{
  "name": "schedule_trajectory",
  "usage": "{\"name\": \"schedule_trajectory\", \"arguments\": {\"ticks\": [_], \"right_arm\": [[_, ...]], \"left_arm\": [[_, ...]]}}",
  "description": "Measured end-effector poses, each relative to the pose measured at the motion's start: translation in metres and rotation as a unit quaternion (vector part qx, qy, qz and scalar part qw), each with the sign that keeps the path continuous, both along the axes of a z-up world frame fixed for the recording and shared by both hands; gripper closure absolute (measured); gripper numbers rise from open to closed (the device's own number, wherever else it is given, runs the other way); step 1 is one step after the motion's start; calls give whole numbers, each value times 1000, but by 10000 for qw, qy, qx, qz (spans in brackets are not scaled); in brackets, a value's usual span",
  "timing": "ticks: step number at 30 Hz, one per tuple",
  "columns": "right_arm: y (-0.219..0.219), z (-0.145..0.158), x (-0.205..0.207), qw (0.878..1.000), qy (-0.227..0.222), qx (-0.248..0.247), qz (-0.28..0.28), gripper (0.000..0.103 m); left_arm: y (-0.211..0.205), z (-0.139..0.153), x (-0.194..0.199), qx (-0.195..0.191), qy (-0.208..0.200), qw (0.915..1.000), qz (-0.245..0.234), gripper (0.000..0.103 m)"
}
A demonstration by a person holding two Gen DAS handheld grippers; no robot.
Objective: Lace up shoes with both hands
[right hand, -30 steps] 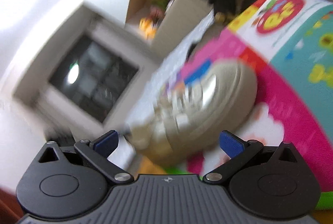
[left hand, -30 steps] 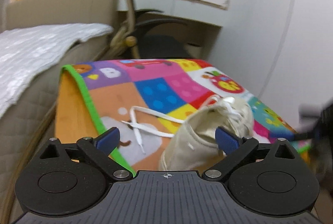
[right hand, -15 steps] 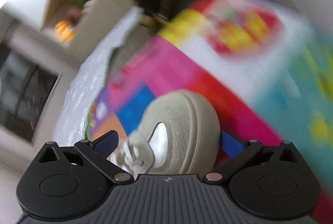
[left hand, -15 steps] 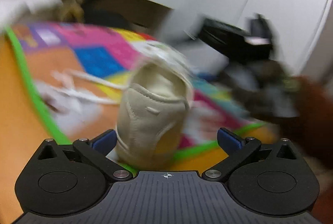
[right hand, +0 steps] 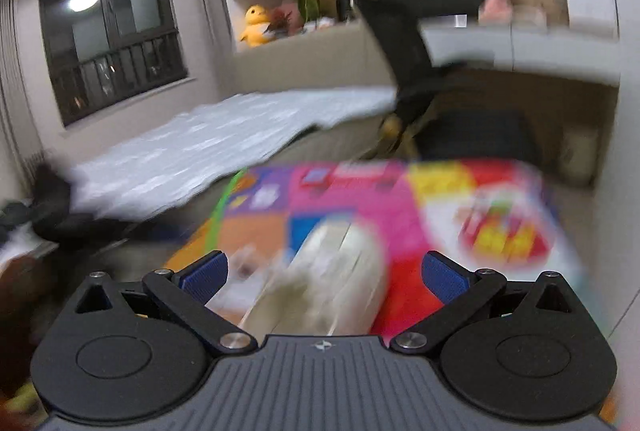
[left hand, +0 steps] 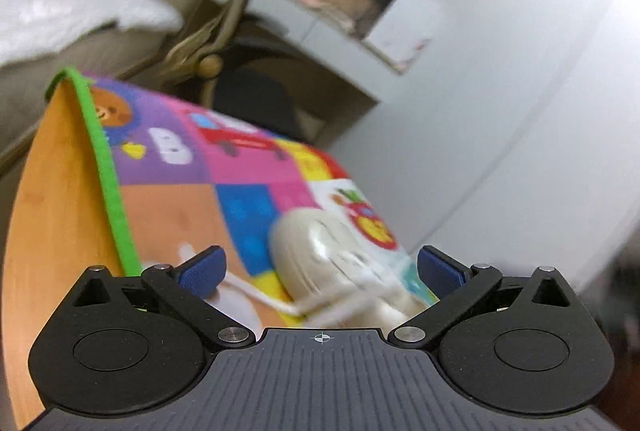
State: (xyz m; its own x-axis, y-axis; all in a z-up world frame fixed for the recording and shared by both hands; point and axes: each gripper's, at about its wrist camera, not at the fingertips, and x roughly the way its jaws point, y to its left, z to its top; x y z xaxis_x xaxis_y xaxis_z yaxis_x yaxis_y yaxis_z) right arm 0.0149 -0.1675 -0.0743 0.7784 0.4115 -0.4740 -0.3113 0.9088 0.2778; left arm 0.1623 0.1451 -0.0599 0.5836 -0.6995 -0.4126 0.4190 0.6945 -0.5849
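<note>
- shoe point(left hand: 332, 263), cream-coloured and blurred, lies on the bright patchwork play mat point(left hand: 248, 167); it is the landmark here.
- in the left wrist view the shoe sits on the near part of the mat, just beyond the left gripper point(left hand: 320, 269), between the lines of its two blue pads point(left hand: 202, 271).
- left gripper jaws stand wide apart with nothing between the pads; neither pad touches the shoe.
- a white lace point(left hand: 264, 297) trails out from the near end of the shoe toward the green edge point(left hand: 106, 175) of the mat, lying across the mat surface.
- beyond the shoe the mat shows a red vehicle print and, beside the shoe's far end, a round red-and-yellow print.
- past the green edge, away from the shoe, bare orange wooden board point(left hand: 60, 199) shows.
- in the right wrist view the shoe point(right hand: 320, 279) is again close ahead of the right gripper point(right hand: 324, 273), heavily smeared by motion, resting on the same mat point(right hand: 400, 199).
- right gripper jaws are also spread wide and empty, pads point(right hand: 444, 277) clear of the shoe on both sides.
- far behind the shoe in the right wrist view are a bed with a pale cover point(right hand: 224, 147), a dark window point(right hand: 112, 43) and a yellow plush toy point(right hand: 256, 25) on a shelf.
- the lacing on the shoe is too blurred to read in either view.
</note>
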Motion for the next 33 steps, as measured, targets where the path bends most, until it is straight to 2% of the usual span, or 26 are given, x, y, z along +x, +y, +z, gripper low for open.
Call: {"name": "schedule_trajectory", "arguments": {"ticks": [2, 4, 5, 7, 9, 11, 13, 15, 17, 18, 20, 23, 24, 25, 27, 28, 29, 30, 31, 33], "right_arm": [[11, -23, -14, 9994, 268, 200, 3, 0], [27, -47, -11, 9989, 446, 93, -78, 0], [36, -59, -7, 9984, 523, -68, -185, 0], [48, -78, 4, 9960, 669, -340, -494, 0], [49, -90, 13, 9930, 818, -330, -791, 0], [45, -92, 16, 9936, 774, -246, -780, 0], [39, -90, 18, 9947, 794, -336, -567, 0], [34, -83, 16, 9948, 697, -673, -307, 0], [32, -69, 12, 9906, 314, -1332, 45, 0], [34, -58, 8, 9829, -45, -1835, 148, 0], [35, -38, 3, 9569, -760, -2795, 194, 0], [25, -10, 3, 9003, -1751, -3918, -721, 0], [17, -1, 6, 8916, -1894, -3934, -1205, 0], [7, 10, 7, 9002, -1893, -3642, -1453, 0], [-16, 29, 2, 9477, -1626, -2324, -1464, 0], [-24, 29, 0, 9665, -1420, -1681, -1321, 0], [-32, 30, -2, 9804, -1206, -1029, -1172, 0], [-41, 30, -4, 9892, -986, -372, -1017, 0], [-47, 27, -6, 9918, -806, 23, -995, 0], [-55, 13, -15, 9893, -541, 166, -1348, 0]], "left_arm": [[-12, -5, 44, -142, 412, 9987, -246, 0], [-32, -8, 80, -166, 737, 9950, -648, 0], [-48, -10, 97, 59, 810, 9939, -740, 0], [-72, -15, 112, 773, 742, 9918, -695, 0], [-97, -25, 122, 1359, 732, 9849, -787, 0], [-113, -36, 127, 1537, 822, 9796, -1003, 0], [-120, -42, 124, 1463, 891, 9774, -1238, 0], [-117, -43, 112, 1440, 800, 9779, -1287, 0], [-109, -41, 100, 1353, 776, 9788, -1325, 0], [-97, -37, 88, 1214, 761, 9790, -1453, 0], [-75, -29, 64, 934, 731, 9782, -1706, 0], [-37, -11, 19, 477, 561, 9763, -2037, 0], [-29, -6, 4, 597, 375, 9791, -1910, 0], [-21, -1, -11, 734, 183, 9812, -1774, 0], [-11, 2, -29, 1240, -170, 9824, -1388, 0], [-7, 1, -34, 1428, -264, 9818, -1227, 0], [-1, 0, -34, 1424, -174, 9829, -1157, 0], [5, -2, -31, 1305, -18, 9851, -1118, 0], [11, -2, -26, 1183, 131, 9873, -1051, 0], [20, -7, -12, 909, 524, 9916, -757, 0]]}}
